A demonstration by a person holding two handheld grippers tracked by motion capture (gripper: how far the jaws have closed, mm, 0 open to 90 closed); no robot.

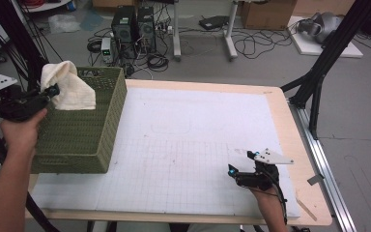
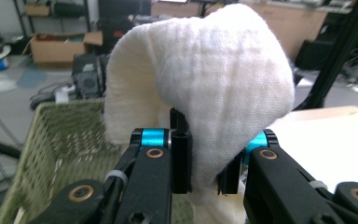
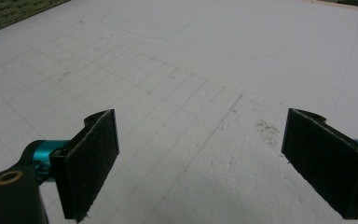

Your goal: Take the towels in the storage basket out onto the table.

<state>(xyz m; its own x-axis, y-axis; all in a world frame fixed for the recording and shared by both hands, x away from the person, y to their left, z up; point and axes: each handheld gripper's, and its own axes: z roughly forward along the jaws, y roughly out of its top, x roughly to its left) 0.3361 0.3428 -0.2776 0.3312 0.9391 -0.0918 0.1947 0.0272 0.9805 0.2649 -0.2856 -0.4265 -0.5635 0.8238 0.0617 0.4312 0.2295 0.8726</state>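
Note:
A cream-white cloth (image 1: 67,87) hangs folded over the near left corner of a green woven basket (image 1: 89,140). My left gripper (image 1: 52,90) is shut on it, held above the basket's rim by a hand at the far left. In the left gripper view the cloth (image 2: 214,79) billows up over the black jaws, pinched between the pads, with my left gripper (image 2: 204,163) above the basket (image 2: 60,140). My right gripper (image 1: 240,162) rests low over the white gridded mat (image 1: 188,145) at the front right. Its jaws stand wide apart with nothing between them, as my right gripper (image 3: 200,158) shows over the bare mat (image 3: 182,60).
The mat lies on a light wooden table (image 1: 297,140). A faint rounded outline (image 1: 171,126) is drawn at the mat's middle. Behind the table, computer towers (image 1: 134,26), cables and cardboard boxes stand on the floor. A black frame leg (image 1: 319,72) rises at the right.

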